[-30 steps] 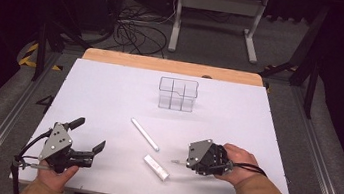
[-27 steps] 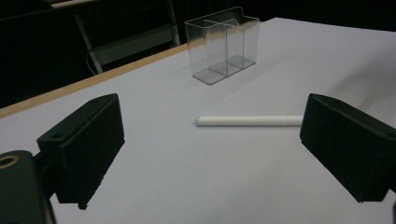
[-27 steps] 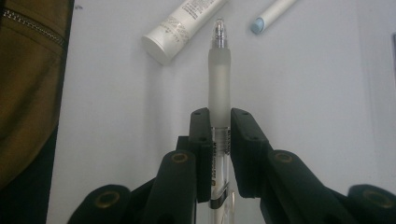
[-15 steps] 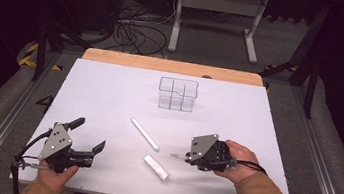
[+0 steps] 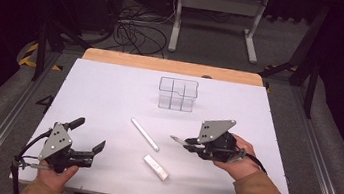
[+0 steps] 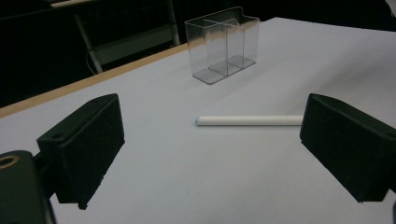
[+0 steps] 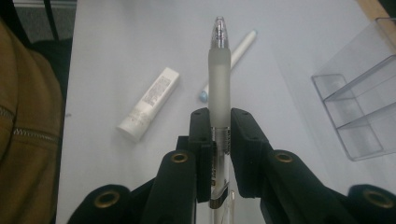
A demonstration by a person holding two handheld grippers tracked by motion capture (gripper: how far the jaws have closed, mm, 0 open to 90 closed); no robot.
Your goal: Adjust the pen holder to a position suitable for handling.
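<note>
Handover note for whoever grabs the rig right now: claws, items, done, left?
Right claw: shut on a clear pen, lifted off the table, tip pointing toward the person's left.
Left claw: open, holding nothing, low at the near left.
On the table: white pen, small white tube, clear organizer with nothing in it, further back.
Done: clear pen picked up.
Left, likely: drop it in the organizer, then the other two.

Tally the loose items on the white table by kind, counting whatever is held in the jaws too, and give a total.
Clear-barrelled pen with frosted grip, clamped in the right gripper: 1
White capped pen lying on the table: 1
White flat rectangular tube: 1
Clear plastic divided organiser box: 1
Total: 4
</note>
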